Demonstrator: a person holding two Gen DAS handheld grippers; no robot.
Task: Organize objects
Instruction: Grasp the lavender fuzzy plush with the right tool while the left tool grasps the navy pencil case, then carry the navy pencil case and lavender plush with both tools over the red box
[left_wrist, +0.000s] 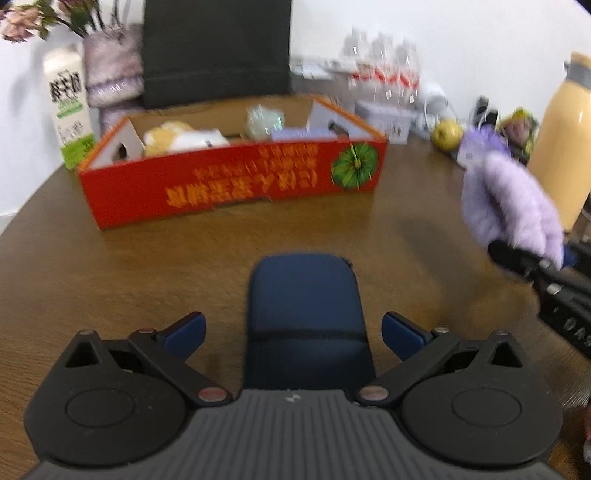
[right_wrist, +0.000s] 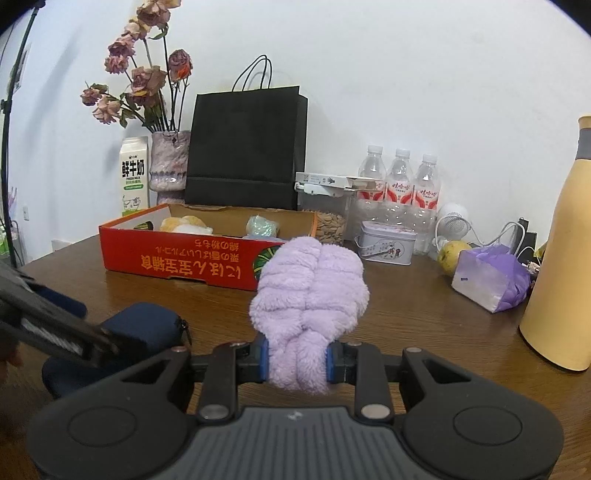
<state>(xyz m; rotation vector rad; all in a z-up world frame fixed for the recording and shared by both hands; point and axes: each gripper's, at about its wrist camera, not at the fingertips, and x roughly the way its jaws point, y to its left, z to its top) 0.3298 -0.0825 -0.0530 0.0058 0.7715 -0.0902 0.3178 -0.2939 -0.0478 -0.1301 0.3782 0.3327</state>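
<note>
My right gripper (right_wrist: 294, 360) is shut on a fluffy lilac plush cloth (right_wrist: 310, 295), held up above the brown table; the same cloth (left_wrist: 509, 203) shows at the right of the left wrist view. My left gripper (left_wrist: 293, 334) stands open, one finger on each side of a dark blue zip pouch (left_wrist: 306, 306) that lies on the table, pads apart from it. The pouch (right_wrist: 144, 328) lies at the lower left in the right wrist view, partly behind the left gripper. A red cardboard tray (left_wrist: 229, 184) behind it holds a yellow-and-white plush (left_wrist: 173, 138) and a pale green bundle (left_wrist: 264, 118).
Along the wall stand a milk carton (right_wrist: 133, 177), a vase of dried roses (right_wrist: 170, 166), a black paper bag (right_wrist: 245, 147), three water bottles (right_wrist: 400, 188), a tin (right_wrist: 386, 243) and a tall yellow flask (right_wrist: 565, 258). A pear (right_wrist: 452, 254) and a purple bag (right_wrist: 491, 277) lie right.
</note>
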